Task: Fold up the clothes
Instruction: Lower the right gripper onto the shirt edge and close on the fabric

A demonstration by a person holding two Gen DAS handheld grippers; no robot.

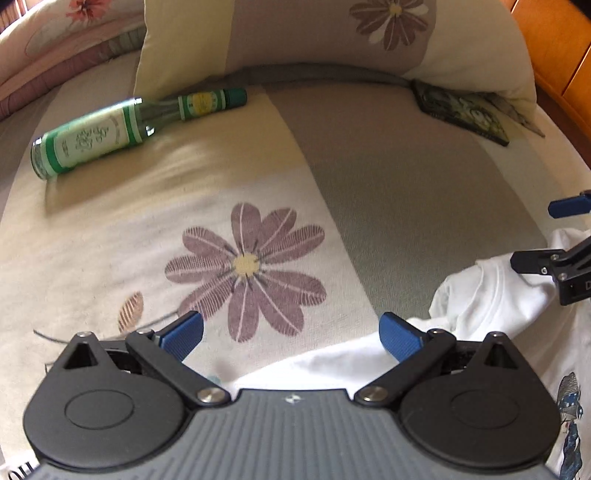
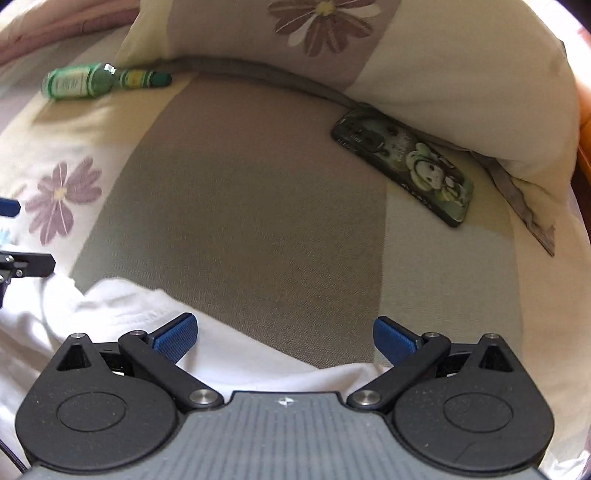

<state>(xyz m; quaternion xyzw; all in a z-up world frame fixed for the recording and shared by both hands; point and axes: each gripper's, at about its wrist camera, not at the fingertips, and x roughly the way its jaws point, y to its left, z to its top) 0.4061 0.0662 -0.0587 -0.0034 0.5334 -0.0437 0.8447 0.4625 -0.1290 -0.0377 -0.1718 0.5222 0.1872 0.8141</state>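
White garment (image 2: 110,314) lies bunched on the bed (image 2: 258,221). Left gripper (image 1: 291,334) and right gripper (image 2: 284,334) fingers spread wide, holding nothing; pinch separate edge points, then pull taut.

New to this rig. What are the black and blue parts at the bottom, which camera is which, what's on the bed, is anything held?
Each picture comes from a fisheye camera on a hand-held gripper, looking along its two blue-padded fingers. One view shows the left gripper, the other the right gripper; each also glimpses the other at its edge. Both stand open and hold nothing. Below them lies a crumpled white T-shirt on a flowered bedsheet. Further back are a green glass bottle on its side, a phone in a cartoon case, and a pillow.
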